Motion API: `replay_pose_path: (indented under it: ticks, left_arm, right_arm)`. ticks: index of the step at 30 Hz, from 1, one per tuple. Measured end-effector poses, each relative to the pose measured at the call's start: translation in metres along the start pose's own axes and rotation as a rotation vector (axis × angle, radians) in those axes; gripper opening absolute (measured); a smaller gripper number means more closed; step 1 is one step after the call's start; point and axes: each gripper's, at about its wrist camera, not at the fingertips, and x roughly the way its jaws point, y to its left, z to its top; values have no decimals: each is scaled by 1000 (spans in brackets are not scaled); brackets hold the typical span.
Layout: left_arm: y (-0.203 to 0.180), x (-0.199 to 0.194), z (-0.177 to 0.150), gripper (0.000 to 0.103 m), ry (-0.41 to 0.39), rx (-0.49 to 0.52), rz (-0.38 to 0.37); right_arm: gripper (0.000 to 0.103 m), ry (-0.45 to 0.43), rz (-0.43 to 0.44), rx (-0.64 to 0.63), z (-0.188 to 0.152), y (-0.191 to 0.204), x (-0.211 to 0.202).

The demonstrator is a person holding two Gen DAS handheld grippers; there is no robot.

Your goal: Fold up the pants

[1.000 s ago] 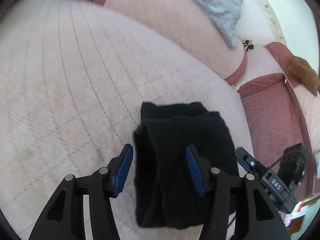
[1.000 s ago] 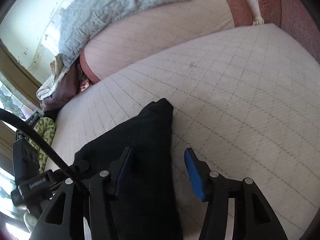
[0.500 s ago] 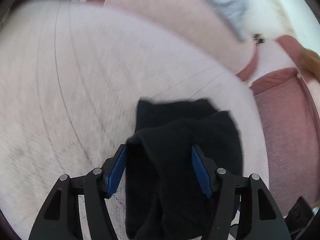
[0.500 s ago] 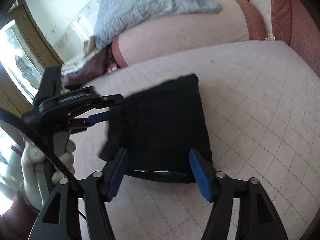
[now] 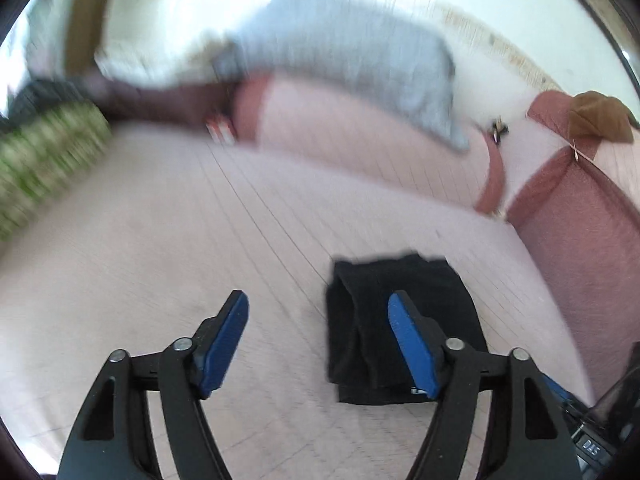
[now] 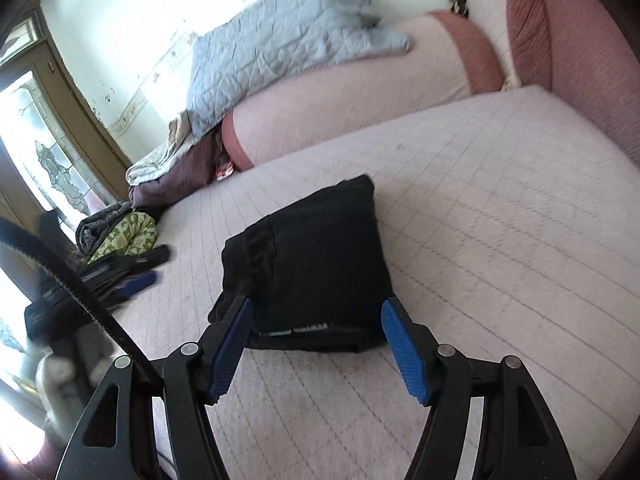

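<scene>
the black pants (image 6: 312, 256) lie folded in a compact bundle on the bed (image 6: 500, 240) toward its cushioned far-right corner, their long axis running away from the empty, wide-jawed right hand-held gripper (image 6: 316, 344), which sits nearer than the left hand-held gripper (image 5: 318, 340), whose jaws have just been opening, nothing between them.

Both tools look the same: matte black plastic arms with triangular cutouts, silver screw heads at the pivots, and bright blue ribbed pads on the fingers. The left tool (image 5: 318, 334) shows this clearly; the right tool (image 6: 316, 346) also has a black ribbed cable (image 6: 80, 284) running past it.
</scene>
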Motion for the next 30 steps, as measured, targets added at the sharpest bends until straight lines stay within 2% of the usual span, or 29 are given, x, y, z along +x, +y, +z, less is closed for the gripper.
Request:
replay_pose_path:
  ticks: [2,4,7,11,16,19,24,30]
  left_arm:
    - [-9,-34,-11,102,-128,27,67]
    - [-20,-60,-23,103,-250,39,102]
    - [-30,-76,-37,103,-303,68,133]
    - [-38,-60,-58,103,-229,129,151]
    - [-29,-22,-80,103,-12,132,155]
    - [-27,-4,-84,103,72,130,172]
    - [-28,7,-91,103,134,111,131]
    - [-28,12,-96,103,165,108,120]
  right_arm:
    - [72,-41,-62,-37,-11,7,-14]
    - [75,-110,-168,-91,-29,16,-33]
    - [97,-153,-266,-150,-50,26,-43]
    - [97,-97,-258,-152,-53,25,-34]
    - [97,-46,-264,-117,-56,17,-21]
    - [97,-6,-248,-86,-60,11,-13]
    - [97,32,-237,-90,-64,12,-2]
    - [97,70,-226,-89,-68,14,8]
